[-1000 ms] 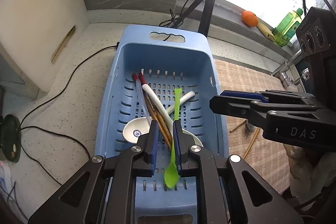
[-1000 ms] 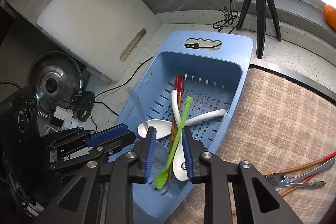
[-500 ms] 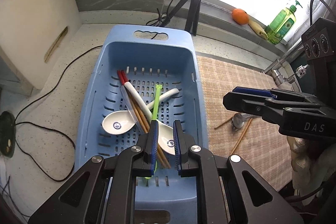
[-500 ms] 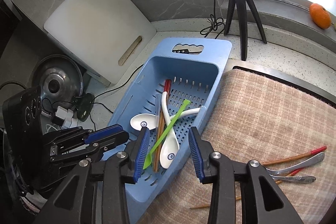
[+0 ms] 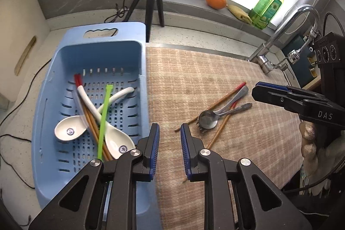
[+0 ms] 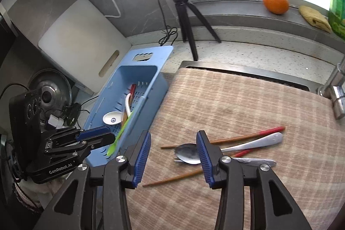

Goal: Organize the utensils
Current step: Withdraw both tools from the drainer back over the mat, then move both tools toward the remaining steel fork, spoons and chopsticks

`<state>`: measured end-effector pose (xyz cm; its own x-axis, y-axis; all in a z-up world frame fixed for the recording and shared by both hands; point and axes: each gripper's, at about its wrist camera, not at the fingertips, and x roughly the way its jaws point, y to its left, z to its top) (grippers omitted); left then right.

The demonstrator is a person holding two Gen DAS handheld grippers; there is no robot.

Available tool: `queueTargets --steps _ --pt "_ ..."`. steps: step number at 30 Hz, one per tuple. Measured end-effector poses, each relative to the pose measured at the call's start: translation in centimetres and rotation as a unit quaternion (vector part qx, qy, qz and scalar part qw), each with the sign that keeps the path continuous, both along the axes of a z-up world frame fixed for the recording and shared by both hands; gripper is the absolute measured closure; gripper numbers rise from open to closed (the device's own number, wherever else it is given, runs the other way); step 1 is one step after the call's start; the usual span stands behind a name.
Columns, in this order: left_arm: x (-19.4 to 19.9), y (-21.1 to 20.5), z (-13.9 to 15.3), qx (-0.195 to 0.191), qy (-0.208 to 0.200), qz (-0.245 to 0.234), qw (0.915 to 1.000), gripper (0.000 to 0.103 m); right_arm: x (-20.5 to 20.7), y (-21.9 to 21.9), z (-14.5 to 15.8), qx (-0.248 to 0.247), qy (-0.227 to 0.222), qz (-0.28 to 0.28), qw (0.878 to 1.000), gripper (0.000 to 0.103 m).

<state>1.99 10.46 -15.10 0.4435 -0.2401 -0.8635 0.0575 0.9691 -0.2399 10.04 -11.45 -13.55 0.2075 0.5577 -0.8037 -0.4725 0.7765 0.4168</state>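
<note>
The mat [image 5: 215,83] covers the counter beside the blue basket [image 5: 92,53], and both views have swung off the basket and onto it since a second ago, when each gripper looked straight down among the basket's contents. The basket now sits to the left, holding two white spoons [image 5: 69,129], a green spoon [image 5: 103,118] and chopsticks [image 5: 92,122] with red tips, the green one lying loose across the others instead of standing between jaws as it did earlier. That suggests it has been dropped in and the hands are turning to the next batch. The right gripper [image 6: 172,150] has just been opening its jaws; they stand apart with nothing between them, hanging above the pile left on the mat. The left gripper [image 5: 170,139] has also just eased open a little, its jaws parted and empty over the mat's near edge, just beside the basket wall. The remaining pile lies on the mat well apart from the basket: two loose chopsticks [image 6: 226,139], a metal spoon [image 6: 187,152] with its bowl toward the basket, and a metal fork [image 6: 254,162] partly under it. These four pieces still need moving, and the right gripper seems best placed to take one.
</note>
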Motion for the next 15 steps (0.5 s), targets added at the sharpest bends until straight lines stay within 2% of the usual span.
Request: queueTargets --steps 6,7,8,9,11,13,15 --pt "1.7 -3.2 -1.1 0.000 0.018 -0.035 0.9992 0.085 0.8 -5.3 -1.2 -0.019 0.018 -0.028 0.999 0.058" --pt "2.0 -3.7 -1.3 0.005 0.021 -0.045 0.9987 0.081 0.8 -6.0 -1.5 -0.020 0.023 -0.032 0.999 0.058" --pt "2.3 -4.2 -1.5 0.012 0.025 -0.054 0.9982 0.071 0.8 -6.6 -1.7 -0.020 0.030 -0.034 0.999 0.058" --pt "2.7 -4.7 -1.8 0.017 0.028 -0.060 0.9977 0.068 0.8 -7.2 -2.0 -0.021 0.036 -0.035 0.999 0.058" --pt "3.6 -5.5 -2.4 0.015 0.039 -0.079 0.9960 0.068 0.8 -8.2 -2.3 -0.023 0.044 -0.042 0.998 0.058" --pt "4.4 -6.0 -2.9 0.024 0.046 -0.079 0.9955 0.068 0.7 -9.1 -2.6 -0.024 0.050 -0.050 0.997 0.058" --pt "5.4 -6.2 -3.5 0.017 0.056 -0.080 0.9950 0.068 0.6 -9.8 -3.0 -0.023 0.056 -0.056 0.997 0.058"
